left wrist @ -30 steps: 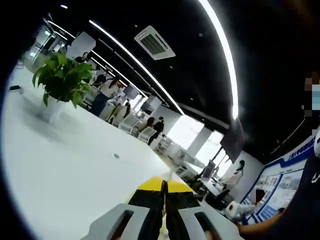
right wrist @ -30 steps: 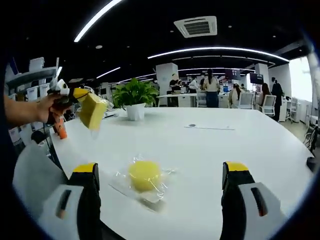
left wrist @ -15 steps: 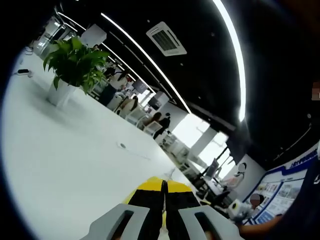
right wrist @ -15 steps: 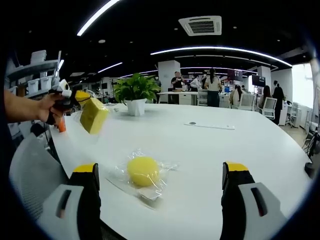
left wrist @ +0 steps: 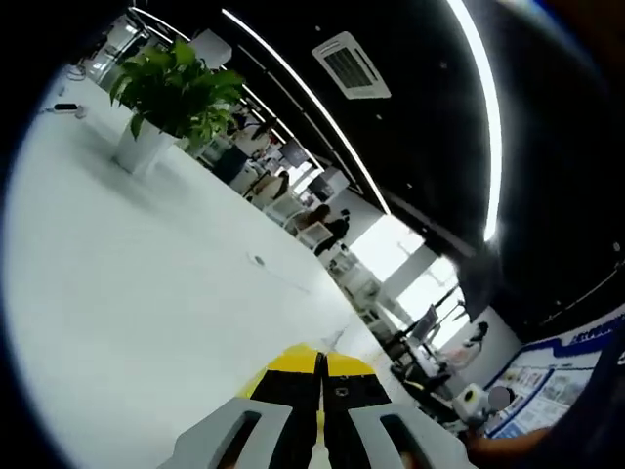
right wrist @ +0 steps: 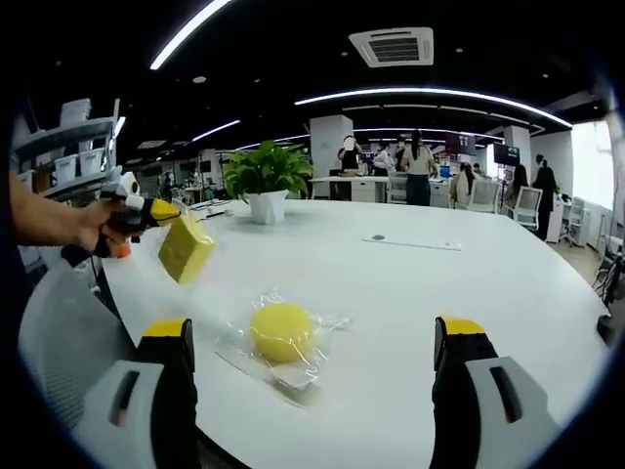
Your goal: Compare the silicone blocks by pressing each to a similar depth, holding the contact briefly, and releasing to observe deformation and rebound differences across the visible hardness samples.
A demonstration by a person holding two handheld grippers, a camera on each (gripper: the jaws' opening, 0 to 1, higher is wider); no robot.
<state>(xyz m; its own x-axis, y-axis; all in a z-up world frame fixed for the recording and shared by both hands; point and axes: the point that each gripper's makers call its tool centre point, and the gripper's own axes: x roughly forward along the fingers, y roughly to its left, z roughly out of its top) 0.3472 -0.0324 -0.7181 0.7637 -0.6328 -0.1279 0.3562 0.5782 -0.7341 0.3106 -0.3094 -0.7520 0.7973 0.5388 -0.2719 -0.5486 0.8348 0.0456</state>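
A round yellow silicone block (right wrist: 281,330) in a clear plastic bag lies on the white table (right wrist: 469,283), straight ahead between my right gripper's jaws. My right gripper (right wrist: 312,337) stands wide open just short of it, touching nothing. At the left of the right gripper view, a person's hand holds my left gripper (right wrist: 146,210) above the table's left edge. It is shut on a square yellow block (right wrist: 186,247), which hangs tilted below its tips. In the left gripper view, my left gripper (left wrist: 320,360) has its yellow-tipped jaws pressed together, and the block itself is hidden there.
A potted plant (right wrist: 266,181) in a white pot stands at the far side of the table (left wrist: 146,293); it also shows as the plant (left wrist: 171,88). A small flat item (right wrist: 376,237) lies mid-table. People, desks and chairs fill the office behind. Shelving stands at far left.
My left gripper has lowered and drifted slightly right, carrying the square block nearer the table. Its camera has tilted. The right gripper and round block have stayed put.
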